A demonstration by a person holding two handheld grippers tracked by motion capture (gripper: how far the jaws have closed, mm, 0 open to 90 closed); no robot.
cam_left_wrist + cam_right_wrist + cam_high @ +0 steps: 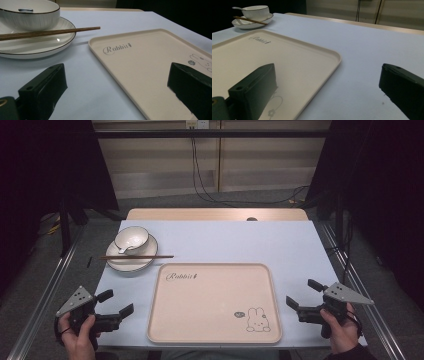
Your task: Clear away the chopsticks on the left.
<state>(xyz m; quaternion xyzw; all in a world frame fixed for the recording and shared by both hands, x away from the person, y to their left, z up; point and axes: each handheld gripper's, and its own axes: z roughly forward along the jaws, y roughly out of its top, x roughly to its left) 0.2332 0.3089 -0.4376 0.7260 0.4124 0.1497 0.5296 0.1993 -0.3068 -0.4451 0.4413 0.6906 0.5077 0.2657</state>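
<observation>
Beige tray (200, 315) with rabbit print lies flat, centre-front on the table (280, 245), between left gripper (116, 302) and right gripper (300, 293), both wide open, holding nothing.

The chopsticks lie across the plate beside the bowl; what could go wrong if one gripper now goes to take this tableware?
1. The chopsticks rest loosely across the plate, one end past its rim; a nudge could roll them off.
2. The bowl sits on that plate with a spoon inside, so lifting the plate may let the bowl slide or the spoon tip out.
3. The tray lies close by; the left gripper, jaws open, might bump it.
</observation>
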